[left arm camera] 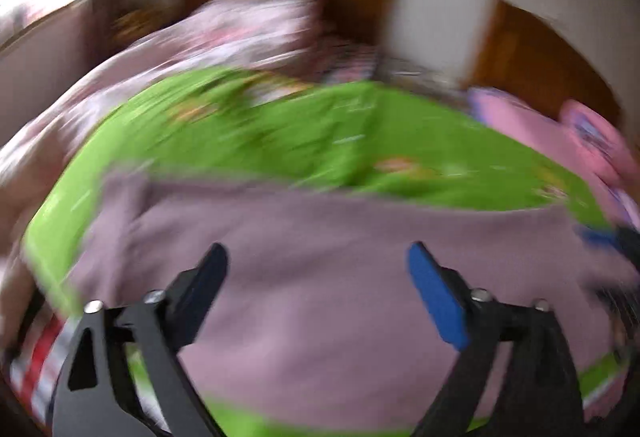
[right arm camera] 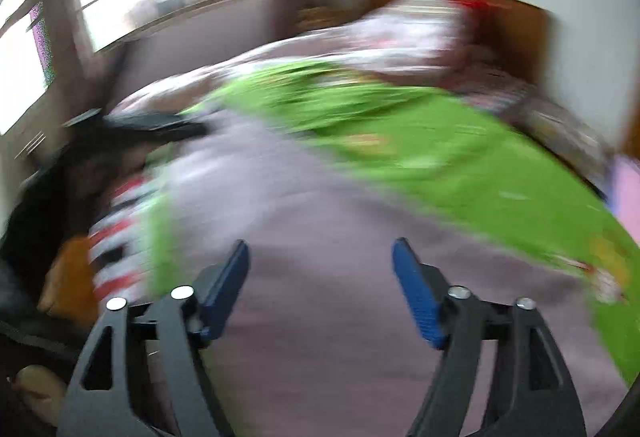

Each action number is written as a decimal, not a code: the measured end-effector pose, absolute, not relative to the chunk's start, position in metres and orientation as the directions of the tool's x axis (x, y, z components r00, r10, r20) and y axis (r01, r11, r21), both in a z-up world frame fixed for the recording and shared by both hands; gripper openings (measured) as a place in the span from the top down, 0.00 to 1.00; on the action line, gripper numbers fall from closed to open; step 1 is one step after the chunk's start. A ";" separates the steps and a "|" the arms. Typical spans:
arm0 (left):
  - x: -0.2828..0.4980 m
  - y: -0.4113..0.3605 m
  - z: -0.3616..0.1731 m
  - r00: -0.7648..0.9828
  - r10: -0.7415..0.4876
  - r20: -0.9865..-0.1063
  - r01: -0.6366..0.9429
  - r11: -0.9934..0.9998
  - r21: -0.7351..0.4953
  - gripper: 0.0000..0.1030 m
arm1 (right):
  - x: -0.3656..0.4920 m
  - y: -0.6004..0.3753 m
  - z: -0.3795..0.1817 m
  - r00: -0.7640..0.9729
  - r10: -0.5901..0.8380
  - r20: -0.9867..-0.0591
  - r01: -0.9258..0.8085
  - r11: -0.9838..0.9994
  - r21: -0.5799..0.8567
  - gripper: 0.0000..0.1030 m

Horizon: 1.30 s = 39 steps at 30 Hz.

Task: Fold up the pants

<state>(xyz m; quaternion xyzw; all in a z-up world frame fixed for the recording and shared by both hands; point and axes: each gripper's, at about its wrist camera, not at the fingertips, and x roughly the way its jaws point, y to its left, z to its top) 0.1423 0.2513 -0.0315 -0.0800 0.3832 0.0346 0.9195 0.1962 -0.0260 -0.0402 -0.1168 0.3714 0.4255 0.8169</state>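
Mauve soft-fabric pants (left arm camera: 340,297) flat on green bedspread (left arm camera: 280,133). Left hand-held gripper (left arm camera: 318,257), right hand-held gripper (right arm camera: 320,253): jaws apart, empty, above pants. Cloth limp, light; pinch hem edge.

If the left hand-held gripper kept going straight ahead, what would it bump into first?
Most likely the mauve pants spread on the green blanket. The left hand-held gripper is open and empty, with only that fabric ahead. The picture is blurred, so depth is uncertain.
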 end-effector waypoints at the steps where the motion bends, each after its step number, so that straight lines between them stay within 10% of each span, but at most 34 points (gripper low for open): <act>1: 0.154 0.240 -0.032 0.704 -0.036 -0.709 -0.076 0.989 -0.126 0.04 | 0.232 -0.045 -0.055 0.374 0.564 -0.736 -0.720 0.677 0.153 0.23; 11: 0.226 0.187 -0.084 0.529 0.090 -0.844 -0.078 0.995 0.057 0.03 | 0.280 -0.139 -0.061 0.483 0.453 -0.750 -0.475 0.854 0.211 0.20; 23: 0.264 -0.106 -0.069 0.417 -0.441 -0.795 0.650 0.756 -0.079 0.02 | 0.245 -0.383 -0.065 0.526 0.259 -0.810 -0.091 0.964 0.249 0.16; 39: 0.259 -0.127 -0.108 0.432 -0.366 -0.825 0.657 0.754 0.010 0.01 | 0.235 -0.440 -0.084 0.661 0.299 -0.688 -0.008 0.920 0.392 0.17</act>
